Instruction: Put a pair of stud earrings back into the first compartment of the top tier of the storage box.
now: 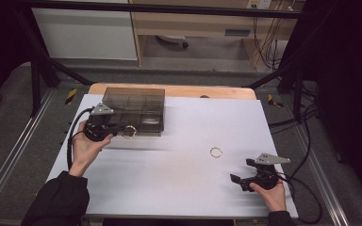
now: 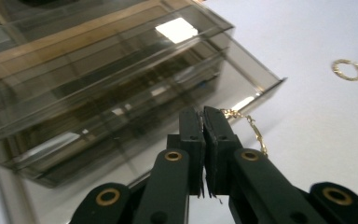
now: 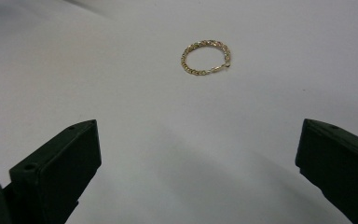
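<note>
Far-left bench: smoked clear organiser box (image 1: 133, 110), lid looks closed, sits on the white sheet (image 1: 179, 179).
Left gripper (image 1: 121, 130): fingers (image 2: 218, 140) closed, pinching a gold chain bracelet (image 1: 130, 132); chain hangs at the box's near right corner, just beside it.
Right gripper (image 1: 242, 173): near right, fingers (image 3: 58, 163) spread wide, nothing between them.
Second bracelet (image 1: 216, 151): lying flat as a loop on the sheet, centre-right, well apart from the box, ahead of the right gripper.
Progress (judgement): looks like bracelets go into the box. One lifted and at the box, not yet in. Other untouched. Lid probably needs opening first.
Left gripper view: shows the pinch on the chain (image 2: 256, 133) and the box compartments (image 2: 112, 93); high view too small for that.
Right gripper view: shows loop (image 3: 206, 58) with its clasp, centred between open fingers.
</note>
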Tool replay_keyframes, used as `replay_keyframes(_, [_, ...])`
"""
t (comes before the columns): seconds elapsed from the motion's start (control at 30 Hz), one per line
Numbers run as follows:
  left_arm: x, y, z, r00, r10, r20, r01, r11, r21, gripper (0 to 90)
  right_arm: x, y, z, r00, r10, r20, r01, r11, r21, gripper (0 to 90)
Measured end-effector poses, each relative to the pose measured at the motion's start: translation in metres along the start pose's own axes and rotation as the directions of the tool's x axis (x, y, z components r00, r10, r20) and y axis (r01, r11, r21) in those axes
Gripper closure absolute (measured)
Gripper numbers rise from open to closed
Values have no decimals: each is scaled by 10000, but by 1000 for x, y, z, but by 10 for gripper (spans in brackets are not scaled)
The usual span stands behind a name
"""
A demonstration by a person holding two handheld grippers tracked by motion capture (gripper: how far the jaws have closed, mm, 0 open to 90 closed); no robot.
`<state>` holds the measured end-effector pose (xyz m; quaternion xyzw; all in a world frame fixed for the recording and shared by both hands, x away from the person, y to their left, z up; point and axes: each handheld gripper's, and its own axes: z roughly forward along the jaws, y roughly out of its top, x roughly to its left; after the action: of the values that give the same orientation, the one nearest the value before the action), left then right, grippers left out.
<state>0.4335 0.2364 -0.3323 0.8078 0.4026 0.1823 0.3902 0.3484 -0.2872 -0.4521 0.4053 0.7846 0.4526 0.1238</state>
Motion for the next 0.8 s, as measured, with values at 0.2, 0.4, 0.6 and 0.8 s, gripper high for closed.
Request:
replay_keyframes(0.2, [20,-3,0,9987,-370,-357,372,9993,49,862,0,0,0,10000,15,-8,-15,10000,8,5])
replay_keyframes(0.4, [36,-7,2,9949,-730,-693,739,9972,105,862,0,0,0,10000,-11,2,11,10000,5,5])
replay_keyframes(0.6, [51,-10,7,9894,-969,-1081,996,9948,203,862,0,0,0,10000,-8,2,8,10000,3,5])
replay_keyframes(0.8, [61,-15,14,9837,-1120,-1406,1177,9925,325,862,0,0,0,10000,-21,4,21,10000,34,5])
